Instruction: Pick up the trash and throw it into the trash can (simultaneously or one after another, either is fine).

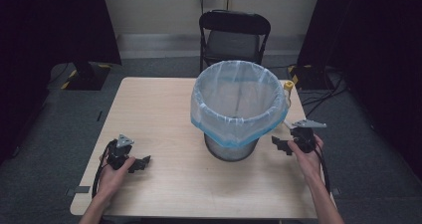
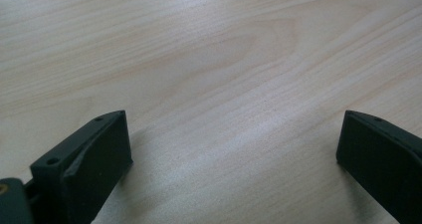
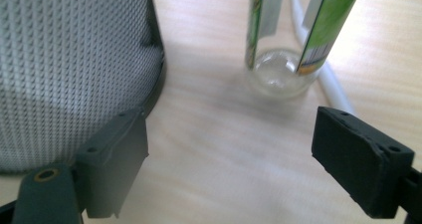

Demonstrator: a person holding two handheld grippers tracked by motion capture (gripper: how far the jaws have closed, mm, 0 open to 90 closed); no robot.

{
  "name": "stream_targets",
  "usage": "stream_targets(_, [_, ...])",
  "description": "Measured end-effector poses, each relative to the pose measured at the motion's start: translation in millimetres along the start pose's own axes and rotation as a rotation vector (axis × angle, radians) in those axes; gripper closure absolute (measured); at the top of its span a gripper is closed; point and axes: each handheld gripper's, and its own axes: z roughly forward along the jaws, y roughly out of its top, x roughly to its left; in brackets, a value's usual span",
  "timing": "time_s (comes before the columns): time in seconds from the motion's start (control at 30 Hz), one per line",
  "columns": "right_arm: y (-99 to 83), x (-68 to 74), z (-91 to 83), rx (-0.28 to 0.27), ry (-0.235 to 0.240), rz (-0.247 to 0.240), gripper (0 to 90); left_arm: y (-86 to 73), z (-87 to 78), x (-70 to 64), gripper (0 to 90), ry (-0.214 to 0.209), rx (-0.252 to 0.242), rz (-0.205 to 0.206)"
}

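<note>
The right tongs (image 3: 229,159) are held released, jaws wide apart, and a clear bottle (image 3: 278,69) is seen just ahead on the surface (image 1: 164,104), lying lengthwise away beside the mesh bin (image 1: 231,147). The left tongs (image 2: 234,159) are likewise released, well apart from it.

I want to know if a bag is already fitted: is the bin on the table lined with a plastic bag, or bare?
Lined. A clear plastic bag is spread open inside the mesh bin, its edge folded over the rim and hanging down outside.
</note>
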Motion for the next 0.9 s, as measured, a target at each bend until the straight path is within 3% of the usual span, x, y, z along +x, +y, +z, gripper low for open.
stream_targets(0.33, [34.4,-25.6,16.8,0.046,-0.003,0.022,14.2,0.4,0.3,1.0,0.0,-0.009,0.004,0.003])
stream_targets(0.57, [61.4,-37.0,27.6,0.065,-0.008,-0.001,15.0,0.4,0.1,1.1,0.0,-0.007,0.005,0.005])
stream_targets(0.8, [62.1,-37.8,49.4,0.093,-0.010,-0.008,15.5,0.4,0.1,1.2,0.0,-0.007,0.005,0.007])
stream_targets(0.9, [57.7,-38.1,62.2,0.094,-0.031,0.009,20.0,0.3,0.2,1.0,0.0,-0.008,0.003,0.004])
